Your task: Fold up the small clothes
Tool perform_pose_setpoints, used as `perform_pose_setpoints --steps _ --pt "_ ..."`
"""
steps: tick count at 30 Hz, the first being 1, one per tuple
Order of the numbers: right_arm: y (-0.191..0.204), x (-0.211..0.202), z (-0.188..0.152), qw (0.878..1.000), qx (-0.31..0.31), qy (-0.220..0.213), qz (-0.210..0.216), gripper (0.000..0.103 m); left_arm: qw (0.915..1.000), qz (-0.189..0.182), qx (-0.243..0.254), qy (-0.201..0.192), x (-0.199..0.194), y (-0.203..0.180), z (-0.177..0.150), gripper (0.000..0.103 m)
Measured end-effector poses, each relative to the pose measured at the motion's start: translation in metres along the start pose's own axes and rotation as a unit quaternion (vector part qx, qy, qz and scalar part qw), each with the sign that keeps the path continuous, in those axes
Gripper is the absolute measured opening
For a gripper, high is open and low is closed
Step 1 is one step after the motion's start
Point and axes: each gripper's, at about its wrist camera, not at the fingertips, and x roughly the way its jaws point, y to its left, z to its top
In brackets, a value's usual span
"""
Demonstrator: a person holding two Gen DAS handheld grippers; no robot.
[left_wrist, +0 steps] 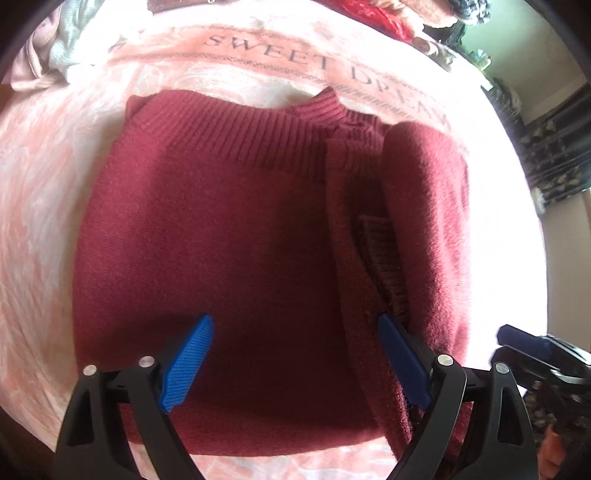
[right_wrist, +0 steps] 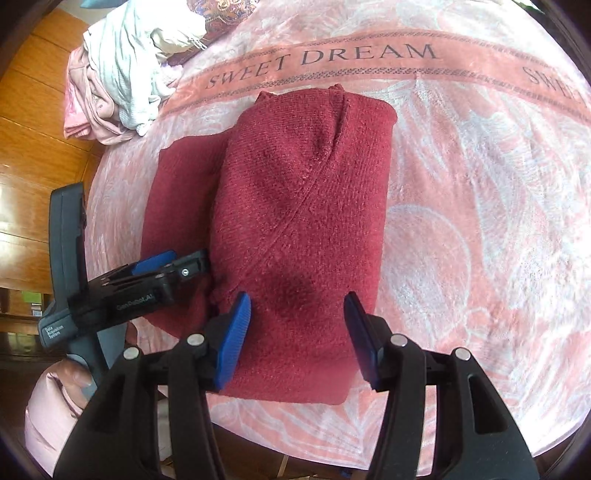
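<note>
A dark red knit sweater (left_wrist: 221,236) lies on a pink blanket, with its ribbed hem toward the far side. Its right part is folded over the body (right_wrist: 306,206). My left gripper (left_wrist: 295,354) is open and empty, hovering over the sweater's near edge, with its right finger beside the folded flap. My right gripper (right_wrist: 297,332) is open and empty just above the folded part's near end. The left gripper also shows at the left of the right wrist view (right_wrist: 155,266), and the right gripper shows at the right edge of the left wrist view (left_wrist: 532,343).
The pink "SWEET DREAM" blanket (right_wrist: 461,221) covers the surface. A heap of pale clothes (right_wrist: 122,74) lies at the far left corner. Red and patterned fabrics (left_wrist: 369,14) lie at the back. Wooden panelling (right_wrist: 33,129) stands to the left.
</note>
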Motion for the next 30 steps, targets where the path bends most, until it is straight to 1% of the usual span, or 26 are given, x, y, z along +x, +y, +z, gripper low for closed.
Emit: perform_pose_setpoints --steps 3,4,6,8,9,11,12,17,20,22,23,25,26,28,29,30 --pt "-0.005 -0.003 0.002 1.000 0.000 -0.002 0.003 0.053 0.9991 -0.038 -0.019 0.003 -0.006 0.007 0.002 0.091" --pt "-0.006 -0.005 0.001 1.000 -0.001 -0.002 0.007 0.053 0.9976 -0.061 -0.033 0.008 -0.008 0.010 0.001 0.091" --pt "-0.005 -0.005 0.001 1.000 -0.004 -0.002 0.026 0.051 0.9956 -0.084 -0.041 0.009 -0.008 0.009 -0.001 0.091" --pt "-0.003 -0.001 0.001 0.998 0.006 0.011 0.058 0.049 0.9967 -0.077 -0.026 0.010 -0.006 0.001 -0.002 0.091" --pt "-0.002 0.001 0.000 0.998 0.009 0.018 0.063 0.049 0.9969 -0.076 -0.018 0.015 -0.003 -0.006 -0.002 0.091" --pt "0.003 0.001 0.000 0.999 0.000 0.019 0.049 0.049 0.9958 -0.084 -0.014 0.035 0.007 -0.013 -0.003 0.091" --pt "0.005 0.000 0.000 0.999 -0.005 0.016 0.041 0.049 0.9952 -0.089 -0.016 0.038 0.009 -0.016 -0.003 0.091" --pt "-0.003 -0.009 0.000 1.000 -0.003 0.000 0.020 0.049 0.9943 -0.096 0.009 0.047 0.023 -0.043 0.001 0.091" --pt "-0.009 -0.007 0.000 1.000 -0.001 0.003 0.009 0.048 0.9942 -0.095 0.018 0.047 0.030 -0.056 0.003 0.090" --pt "-0.014 -0.006 -0.001 1.000 0.002 0.006 0.007 0.048 0.9948 -0.090 0.025 0.041 0.032 -0.064 0.003 0.088" --pt "-0.016 -0.005 -0.001 1.000 0.003 0.007 0.005 0.048 0.9951 -0.088 0.029 0.035 0.031 -0.067 0.003 0.084" --pt "-0.021 -0.006 -0.001 1.000 0.006 0.006 -0.009 0.048 0.9954 -0.084 0.036 0.027 0.031 -0.074 0.006 0.064" --pt "-0.023 -0.006 0.000 1.000 0.007 0.004 -0.016 0.048 0.9955 -0.085 0.035 0.024 0.031 -0.075 0.007 0.058" --pt "-0.028 -0.007 0.000 1.000 0.012 0.001 -0.025 0.048 0.9950 -0.094 0.028 0.017 0.030 -0.075 0.011 0.042" --pt "-0.030 -0.007 0.000 1.000 0.016 0.000 -0.025 0.048 0.9947 -0.099 0.025 0.012 0.029 -0.074 0.011 0.039" --pt "-0.032 -0.007 0.000 1.000 0.019 0.001 -0.025 0.048 0.9941 -0.106 0.022 0.006 0.027 -0.075 0.011 0.034"
